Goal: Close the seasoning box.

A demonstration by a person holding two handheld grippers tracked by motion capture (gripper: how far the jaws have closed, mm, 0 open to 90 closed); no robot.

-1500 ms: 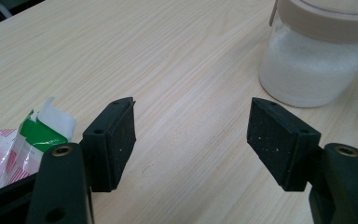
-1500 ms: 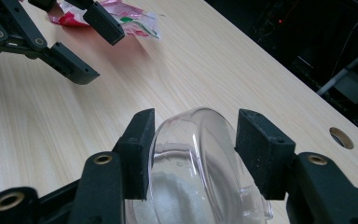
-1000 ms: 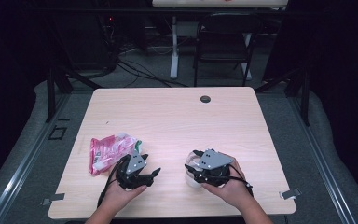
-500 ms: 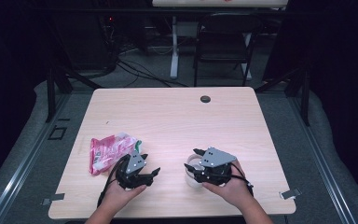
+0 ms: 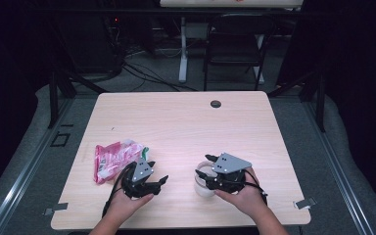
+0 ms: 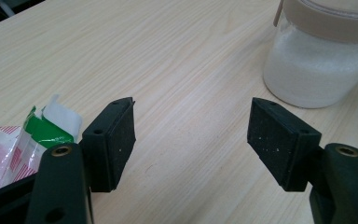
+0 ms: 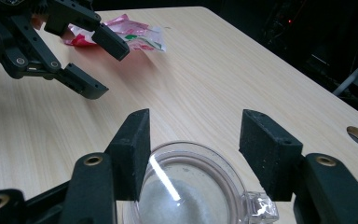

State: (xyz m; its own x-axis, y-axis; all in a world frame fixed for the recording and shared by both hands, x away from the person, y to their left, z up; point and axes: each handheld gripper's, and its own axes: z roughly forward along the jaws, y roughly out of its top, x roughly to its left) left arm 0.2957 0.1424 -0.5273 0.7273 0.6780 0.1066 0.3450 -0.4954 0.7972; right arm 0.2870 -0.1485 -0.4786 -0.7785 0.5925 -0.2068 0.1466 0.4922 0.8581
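Two claws are held low over the counter, one in each hand. The right claw is set just above a jar of white grains, and its jaws are spread wide, one on each side of the clear lid. No pad is pressed on the jar yet. The jar is found at the near right part of the counter, right under that claw, so the right hand is much the nearer one. A small clear tab is seen on the lid's edge by the right-side jaw.

The left claw is also opened wide, and nothing is held in it. From it, the jar is seen ahead and off to one side, a little apart. A pink and green bag is laid flat just beside the left claw on its outer side.

For a grip, it is judged that the right claw need only be lowered straight down and closed.

Much of the jar is covered from above by the right claw. Its top is cut off in the left gripper view. How the lid is fastened cannot be made out.
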